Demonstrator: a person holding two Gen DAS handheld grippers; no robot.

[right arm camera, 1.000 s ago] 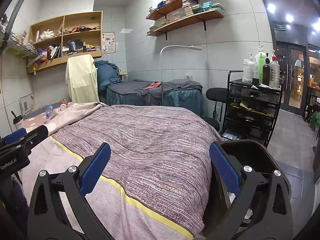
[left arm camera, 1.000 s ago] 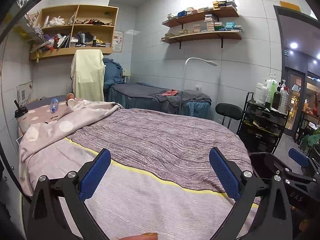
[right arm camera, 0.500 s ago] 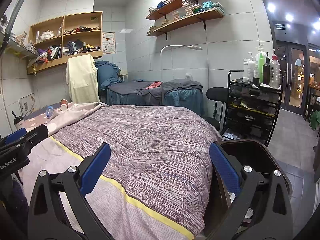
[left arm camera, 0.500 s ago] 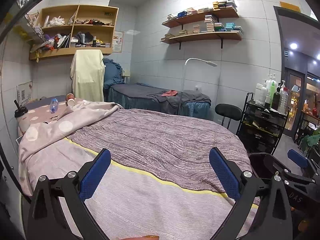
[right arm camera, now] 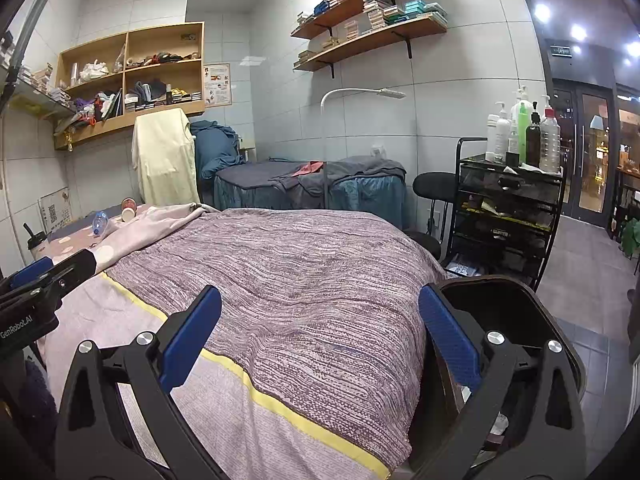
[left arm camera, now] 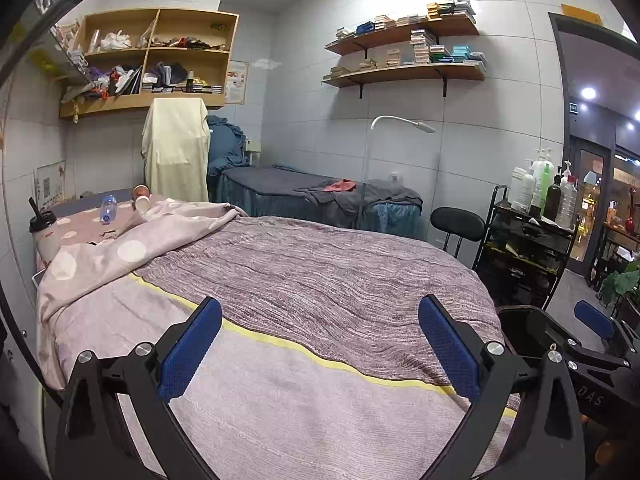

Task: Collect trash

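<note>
At the far left end of the bed lie a clear plastic bottle (left arm camera: 108, 208) (right arm camera: 99, 222) and a tipped paper cup (left arm camera: 142, 202) (right arm camera: 128, 213) with a second cup (left arm camera: 140, 191) behind it. A dark lidded drink cup with a straw (left arm camera: 41, 224) (right arm camera: 35, 241) stands at the bed's left edge. A black trash bin (right arm camera: 496, 312) (left arm camera: 520, 320) sits on the floor by the bed's near right corner. My left gripper (left arm camera: 320, 344) is open over the near bedspread, holding nothing. My right gripper (right arm camera: 320, 344) is open too, its right finger in front of the bin.
A striped purple bedspread (left arm camera: 320, 272) and a dotted pink blanket (left arm camera: 120, 248) cover the bed. A black trolley with bottles (right arm camera: 508, 204), a black stool (left arm camera: 458, 224), a white floor lamp (right arm camera: 332, 140) and a second, dark bed (left arm camera: 304, 196) stand beyond. Tiled floor (right arm camera: 580, 280) lies to the right.
Almost nothing has changed. In the left wrist view, a fingertip at the bottom edge has slipped out of sight; both grippers stay open and nearly still.
</note>
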